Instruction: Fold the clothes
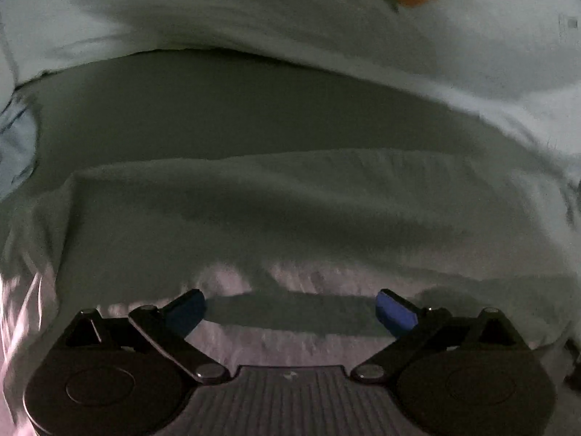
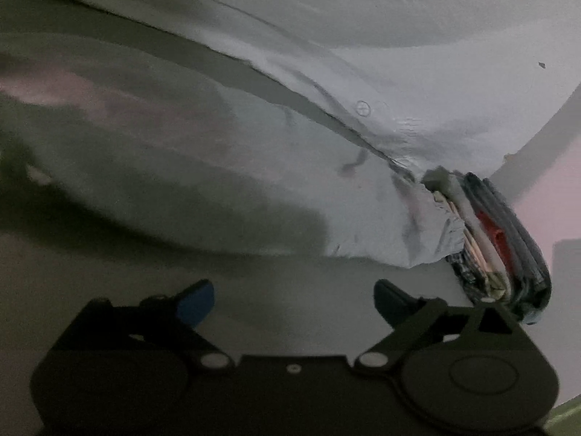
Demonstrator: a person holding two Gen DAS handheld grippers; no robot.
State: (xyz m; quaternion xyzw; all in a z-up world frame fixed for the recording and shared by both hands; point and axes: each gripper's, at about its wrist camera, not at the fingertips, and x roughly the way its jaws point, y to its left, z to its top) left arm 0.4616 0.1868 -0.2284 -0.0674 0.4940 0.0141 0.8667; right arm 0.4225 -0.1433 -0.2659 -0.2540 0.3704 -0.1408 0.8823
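With both hand-held grippers (image 1: 290, 309) (image 2: 294, 301) spread and empty, the pale blue garment's (image 2: 254, 181) hem nearest the folded stack (image 2: 501, 239) should be pinched evenly.

A pale garment (image 2: 225, 167) and stacked folded clothes (image 2: 501, 239) lie on the grey surface (image 2: 109, 276).

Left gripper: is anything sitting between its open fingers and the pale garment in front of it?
Nothing visible. The left gripper is open with nothing between its blue pads, and the pale garment lies directly ahead on the bed sheet. The stack of folded clothes shows only in the right wrist view, off to the side.
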